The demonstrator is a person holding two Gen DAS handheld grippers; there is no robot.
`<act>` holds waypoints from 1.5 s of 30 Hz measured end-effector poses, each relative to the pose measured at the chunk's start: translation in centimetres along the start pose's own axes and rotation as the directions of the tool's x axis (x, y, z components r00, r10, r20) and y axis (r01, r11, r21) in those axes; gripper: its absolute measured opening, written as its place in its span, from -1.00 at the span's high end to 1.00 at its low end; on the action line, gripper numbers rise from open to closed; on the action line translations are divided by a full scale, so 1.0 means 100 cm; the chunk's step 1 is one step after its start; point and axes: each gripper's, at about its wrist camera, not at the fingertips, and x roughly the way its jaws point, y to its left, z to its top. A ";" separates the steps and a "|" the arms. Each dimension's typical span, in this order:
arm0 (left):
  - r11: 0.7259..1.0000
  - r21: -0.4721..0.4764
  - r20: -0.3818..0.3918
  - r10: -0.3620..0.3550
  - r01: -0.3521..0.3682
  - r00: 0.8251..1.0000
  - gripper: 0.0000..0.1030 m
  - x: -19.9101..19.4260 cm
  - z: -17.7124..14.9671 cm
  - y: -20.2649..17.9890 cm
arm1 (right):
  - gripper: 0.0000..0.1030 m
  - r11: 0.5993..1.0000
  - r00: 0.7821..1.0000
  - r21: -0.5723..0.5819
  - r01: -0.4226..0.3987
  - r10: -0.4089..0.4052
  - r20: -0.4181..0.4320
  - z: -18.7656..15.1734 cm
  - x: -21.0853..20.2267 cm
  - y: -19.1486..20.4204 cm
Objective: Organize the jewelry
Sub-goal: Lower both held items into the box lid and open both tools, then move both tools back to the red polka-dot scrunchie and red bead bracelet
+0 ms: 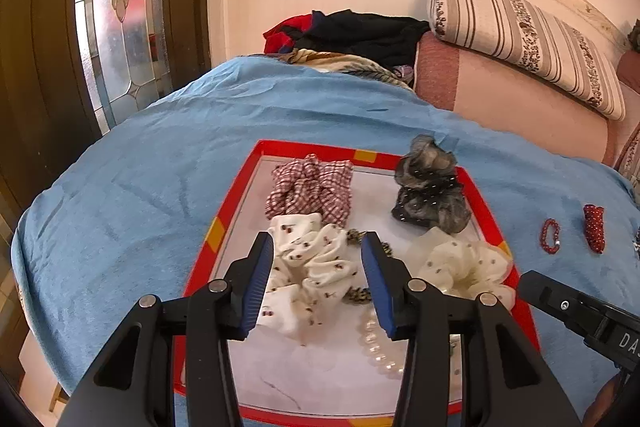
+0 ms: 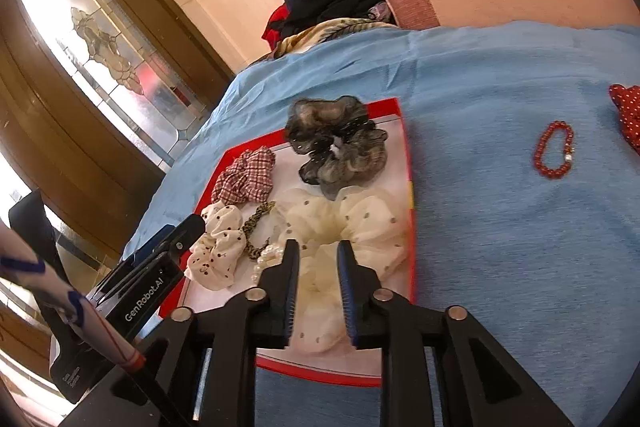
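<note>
Scrunchies are lying together on a red-edged tray (image 1: 224, 223) spread over a blue blanket (image 1: 132, 163). Seen from the left wrist, the left gripper (image 1: 318, 247) is hanging over the cream scrunchie with small dark prints (image 1: 308, 267), its jaws released and apart, with nothing between the pads. At twelve o'clock from it the red checked scrunchie (image 1: 310, 189) is resting; at two o'clock the grey scrunchie (image 1: 430, 187) is sitting on the tray's far corner. A pearl bracelet (image 1: 378, 345) is lying at five o'clock, partly hidden behind the right-hand finger.

Seen from the right wrist, the right gripper (image 2: 319, 251) is hovering over the sheer cream scrunchie (image 2: 344, 223), jaws slightly parted and clenched on nothing. At two o'clock, off the tray on the blanket, a red bead bracelet (image 2: 554, 151) is lying, with a red dotted scrunchie (image 2: 628, 111) just beyond it.
</note>
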 end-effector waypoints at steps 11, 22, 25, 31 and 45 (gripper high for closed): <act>0.996 0.069 0.028 -0.052 0.050 0.998 0.13 -0.005 0.003 -0.048 | 0.45 0.998 0.998 0.052 0.034 -0.036 0.046 0.008 -0.029 -0.038; 0.984 0.158 0.029 -0.089 0.083 0.996 0.12 -0.004 -0.001 -0.101 | 0.45 0.990 0.994 0.125 0.072 -0.082 0.076 0.011 -0.056 -0.089; 0.979 0.180 0.020 -0.105 0.100 0.994 0.12 -0.004 -0.004 -0.115 | 0.45 0.987 0.992 0.139 0.081 -0.093 0.083 0.011 -0.065 -0.103; 0.965 0.231 0.010 -0.131 0.125 0.991 0.10 -0.006 -0.011 -0.140 | 0.45 0.979 0.987 0.174 0.107 -0.125 0.097 0.016 -0.082 -0.135; 0.919 0.317 -0.066 -0.225 0.234 0.972 0.05 -0.006 -0.030 -0.192 | 0.29 0.947 0.972 0.292 0.135 -0.183 0.145 0.037 -0.125 -0.207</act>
